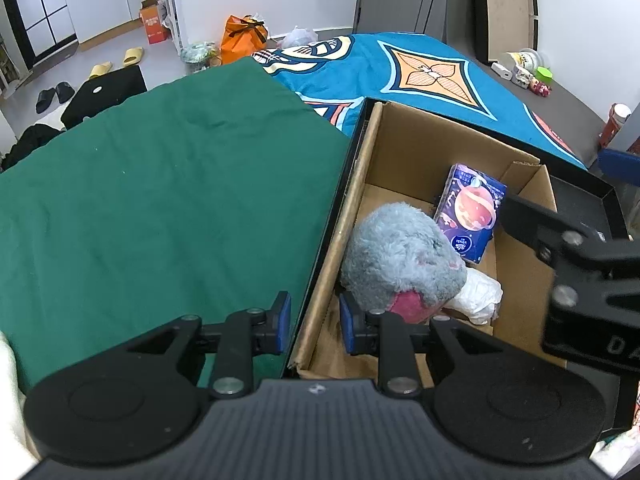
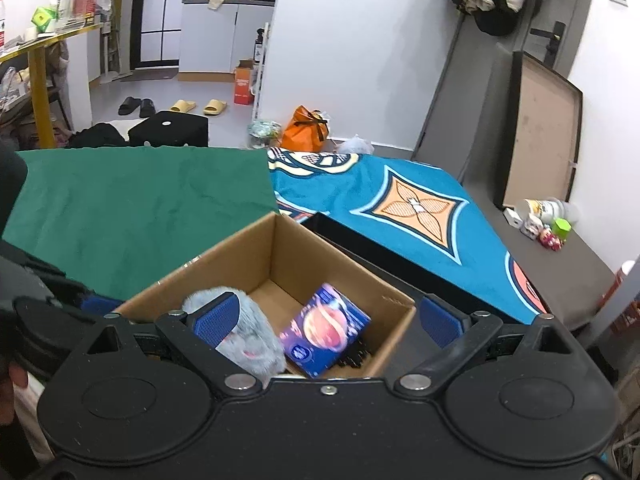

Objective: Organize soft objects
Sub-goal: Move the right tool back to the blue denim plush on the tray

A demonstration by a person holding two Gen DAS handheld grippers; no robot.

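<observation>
Right fingers (image 2: 326, 318) wide over pkt (image 2: 325, 330), print illegible

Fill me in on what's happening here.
Two hand-held grippers work at a cardboard box. The left gripper has its fingers clamped on one of the box's side walls. The right gripper hangs open above the box, holding nothing. A grey plush and a purple pack lie inside.

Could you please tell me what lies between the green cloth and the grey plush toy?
The cardboard box: its side wall with a dark outer edge separates the green cloth from the grey plush toy, clearest in the left wrist view.
</observation>
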